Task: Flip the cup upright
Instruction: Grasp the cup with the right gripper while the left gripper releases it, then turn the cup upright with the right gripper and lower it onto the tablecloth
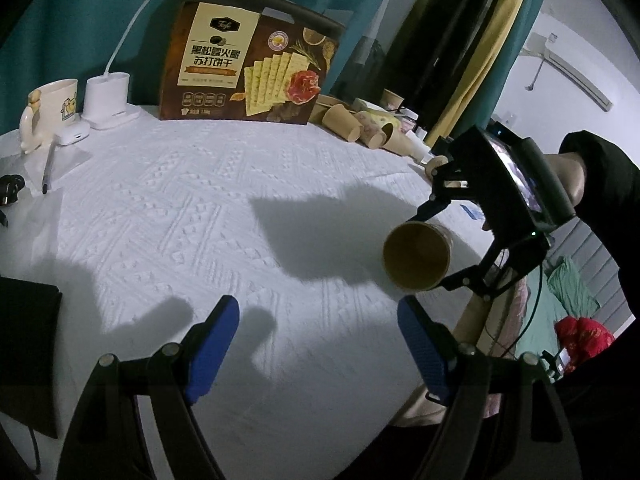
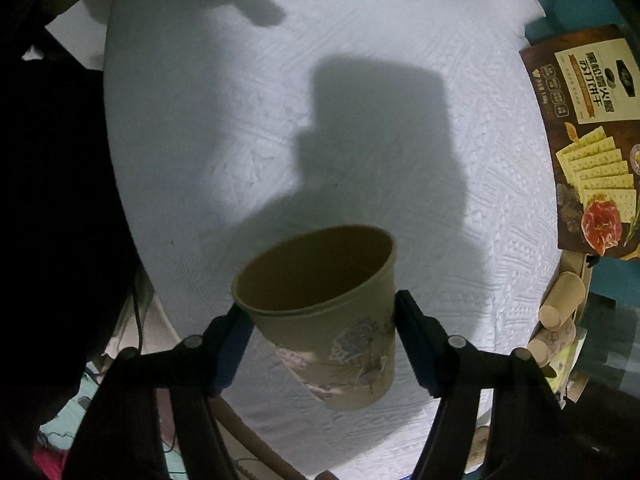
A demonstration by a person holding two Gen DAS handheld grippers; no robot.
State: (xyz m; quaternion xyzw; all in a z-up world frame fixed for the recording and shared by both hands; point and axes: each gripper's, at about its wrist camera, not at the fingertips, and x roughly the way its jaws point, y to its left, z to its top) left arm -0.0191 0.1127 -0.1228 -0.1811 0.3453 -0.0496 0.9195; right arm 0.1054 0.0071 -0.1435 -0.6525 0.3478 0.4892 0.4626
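- Cup point(image 2: 320, 312) – brown paper w/ a printed pattern, sits between the right gripper point(image 2: 324, 336) fingers, pinched across its upper wall just under the rim. Mouth tilts up and away from the fingers, base hangs low, clear of the white cloth on the counter point(image 2: 360, 80).
- From the left wrist view same cup point(image 1: 416, 258) shows its open mouth; inside looks empty, nothing to spill.
- Handling, my guess: v. light, thin walls, crushes easily. A squeeze near the rim is safest since the rolled edge stiffens it; mid-wall would dent. Paper isn't slippery against the blue pads.
- Left gripper point(image 1: 316, 344) fingers spread, nothing between them, hovering over bare cloth near the counter's front edge.
- Other containers: pile of similar paper cups point(image 1: 360, 124) lying on their sides at the far right of the counter, insides not readable from here. Cream mug point(image 1: 52, 108) at far left, contents hidden. Cracker box point(image 1: 248, 68) stands at the back, closed as far as I can tell.
- Task looks nearly there: cup needs levelling and setting on its base.
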